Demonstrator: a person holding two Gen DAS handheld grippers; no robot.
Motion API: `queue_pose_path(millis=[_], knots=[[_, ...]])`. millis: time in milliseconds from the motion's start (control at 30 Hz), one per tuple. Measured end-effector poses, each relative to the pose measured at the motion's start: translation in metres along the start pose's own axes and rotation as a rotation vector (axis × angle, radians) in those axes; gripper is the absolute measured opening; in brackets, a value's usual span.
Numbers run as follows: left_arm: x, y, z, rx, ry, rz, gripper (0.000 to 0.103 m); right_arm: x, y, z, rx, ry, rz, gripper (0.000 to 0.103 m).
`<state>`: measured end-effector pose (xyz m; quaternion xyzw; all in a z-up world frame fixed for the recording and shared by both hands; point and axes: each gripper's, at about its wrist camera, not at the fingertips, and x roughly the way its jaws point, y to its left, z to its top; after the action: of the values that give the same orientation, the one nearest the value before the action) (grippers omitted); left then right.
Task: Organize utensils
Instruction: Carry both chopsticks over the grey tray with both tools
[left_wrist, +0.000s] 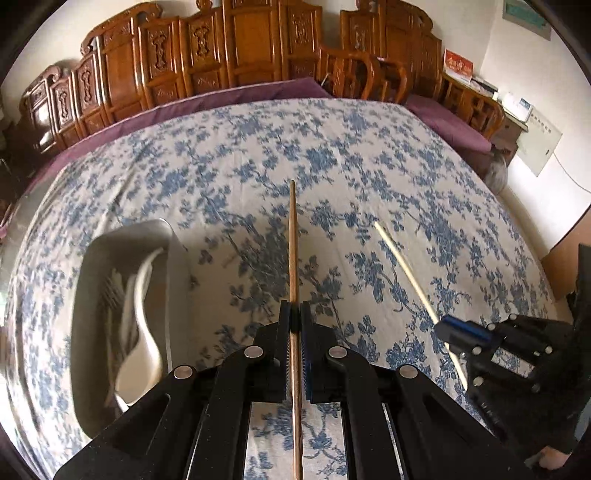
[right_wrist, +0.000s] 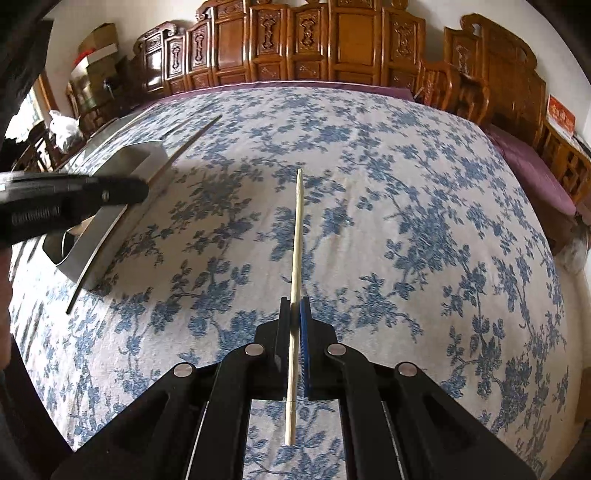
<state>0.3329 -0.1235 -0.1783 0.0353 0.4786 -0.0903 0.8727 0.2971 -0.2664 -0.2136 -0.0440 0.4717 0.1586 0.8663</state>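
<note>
- So each gripper has one chopstick. The left gripper (left_wrist: 295, 317) is clamped tight on a brown chopstick (left_wrist: 293, 240), which sticks straight out toward 12 o'clock, clear of the cloth.
- The right gripper (right_wrist: 294, 314) is pinched shut on a pale chopstick (right_wrist: 298, 229), also aimed at 12 o'clock and lifted off the table.
- The metal tray (left_wrist: 177, 251) sits at about 9 o'clock in the left wrist view, with what looks like a fork and a white spoon already in it (blurry, can't count them).
- Progress, my guess: partway done. Some utensils are in the tray and both chopsticks are picked up but not dropped off yet. No other loose utensils visible on the floral tablecloth (right_wrist: 406, 221).
- Pose: both grippers tilt steeply down over the table. The right gripper shows at 4 o'clock in the left view, well apart from the left one.
</note>
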Motion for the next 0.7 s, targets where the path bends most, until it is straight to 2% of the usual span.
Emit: queue_pose_path(millis=[367, 700], knots=[[-0.025, 0.029, -0.003, 0.000, -0.034, 0.010, 0.004, 0.001, 0.013, 0.001, -0.016, -0.010, 0.030, 0.006], [-0.048, 0.075, 0.002, -0.027, -0.078, 0.041, 0.004, -0.009, 0.033, 0.005, -0.054, -0.078, 0.045, 0.006]])
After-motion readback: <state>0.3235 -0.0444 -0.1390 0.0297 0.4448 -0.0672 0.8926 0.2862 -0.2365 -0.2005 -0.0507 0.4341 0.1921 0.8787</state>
